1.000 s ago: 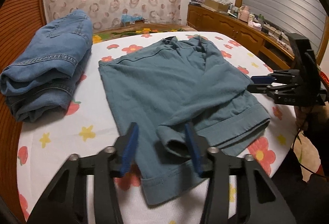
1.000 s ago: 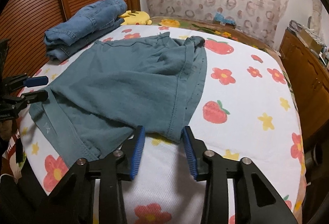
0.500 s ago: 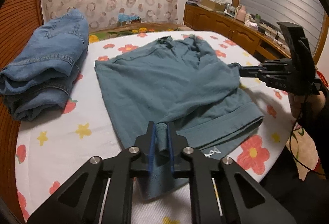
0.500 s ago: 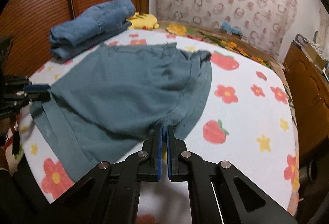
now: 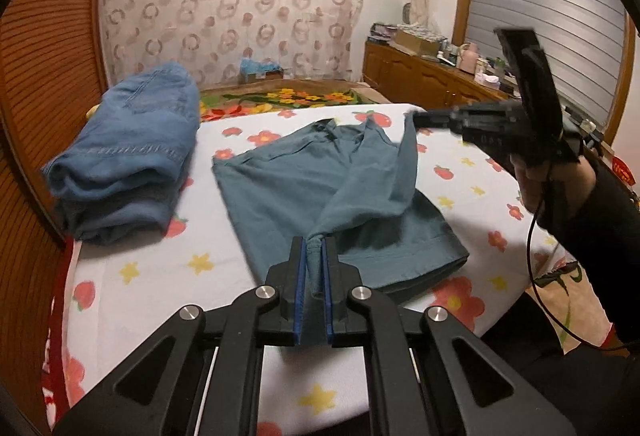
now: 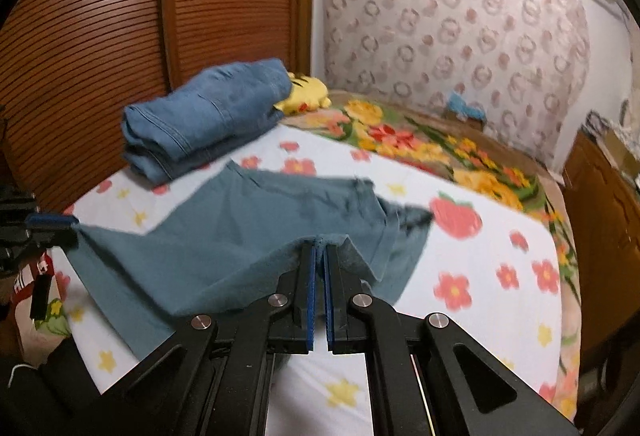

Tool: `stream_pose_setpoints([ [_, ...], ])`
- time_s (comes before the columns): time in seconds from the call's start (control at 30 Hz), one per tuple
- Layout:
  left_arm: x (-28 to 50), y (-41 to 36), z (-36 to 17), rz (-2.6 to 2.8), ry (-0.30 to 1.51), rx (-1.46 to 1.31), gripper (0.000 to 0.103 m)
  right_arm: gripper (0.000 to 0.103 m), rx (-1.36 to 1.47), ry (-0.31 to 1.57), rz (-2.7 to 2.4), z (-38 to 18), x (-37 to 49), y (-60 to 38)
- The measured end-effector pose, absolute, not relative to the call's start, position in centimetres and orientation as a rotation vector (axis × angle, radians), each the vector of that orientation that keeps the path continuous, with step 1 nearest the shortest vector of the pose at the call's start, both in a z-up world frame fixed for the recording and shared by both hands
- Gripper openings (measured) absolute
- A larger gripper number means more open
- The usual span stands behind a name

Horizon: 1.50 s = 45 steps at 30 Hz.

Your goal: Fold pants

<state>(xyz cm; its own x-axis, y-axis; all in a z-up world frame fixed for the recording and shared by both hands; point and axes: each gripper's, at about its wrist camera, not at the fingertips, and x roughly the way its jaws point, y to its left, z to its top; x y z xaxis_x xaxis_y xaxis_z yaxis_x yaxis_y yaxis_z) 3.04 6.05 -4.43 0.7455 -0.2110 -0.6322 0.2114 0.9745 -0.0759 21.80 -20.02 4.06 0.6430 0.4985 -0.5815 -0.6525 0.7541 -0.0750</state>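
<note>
Teal pants (image 5: 296,180) lie partly folded on the flowered bed sheet (image 5: 160,268). My left gripper (image 5: 315,248) is shut on a bunched corner of the pants' upper layer near the front edge. My right gripper (image 5: 416,116) is shut on the other corner and holds it up above the bed, so the upper layer hangs stretched between the two. In the right wrist view the right gripper (image 6: 320,250) pinches the teal cloth (image 6: 224,244), and the left gripper (image 6: 60,222) holds the far left corner.
Folded blue jeans (image 5: 128,152) are stacked at the bed's left side, next to a brown slatted wall (image 5: 36,84). A yellow plush (image 6: 306,92) lies behind the jeans. A wooden sideboard (image 5: 432,84) with clutter stands at the right.
Both grippers closed on corners of the pants' upper layer, then lifted it off the bed. The right gripper has risen and moved toward the far side.
</note>
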Motion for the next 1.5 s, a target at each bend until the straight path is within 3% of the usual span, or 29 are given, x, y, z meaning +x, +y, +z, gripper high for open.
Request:
stream_pose_setpoints([
  [0.47, 2.7, 7.7, -8.5, -0.2, 0.811, -0.039, 0.009, 0.004, -0.276, 0.605, 0.699, 2.6, 24.7, -18.8],
  [0.57, 2.8, 7.8, -8.4, -0.182, 0.81, -0.035, 0.02, 0.004, -0.267, 0.621, 0.697, 2.6, 25.1, -18.5],
  [0.7, 3.1, 8.0, -8.1, -0.146, 0.805, -0.01, 0.047, 0.004, -0.269, 0.639, 0.684, 2.7, 25.2, -18.0],
  [0.87, 4.1, 7.7, -7.6, -0.153, 0.793, 0.016, 0.049, 0.027, -0.261, 0.648, 0.631, 3.0, 24.7, -18.2],
  [0.97, 4.8, 7.0, -7.1, -0.17, 0.781, 0.04, 0.049, 0.034, -0.227, 0.662, 0.617, 3.0, 24.3, -19.0],
  [1.3, 9.0, 3.8, -6.6, -0.244, 0.766, 0.074, 0.049, 0.04, -0.163, 0.675, 0.57, 2.6, 21.3, -22.2],
  [1.5, 10.7, 1.0, -6.9, -0.295, 0.774, 0.098, 0.049, 0.053, -0.168, 0.697, 0.525, 1.5, 19.5, -23.5],
])
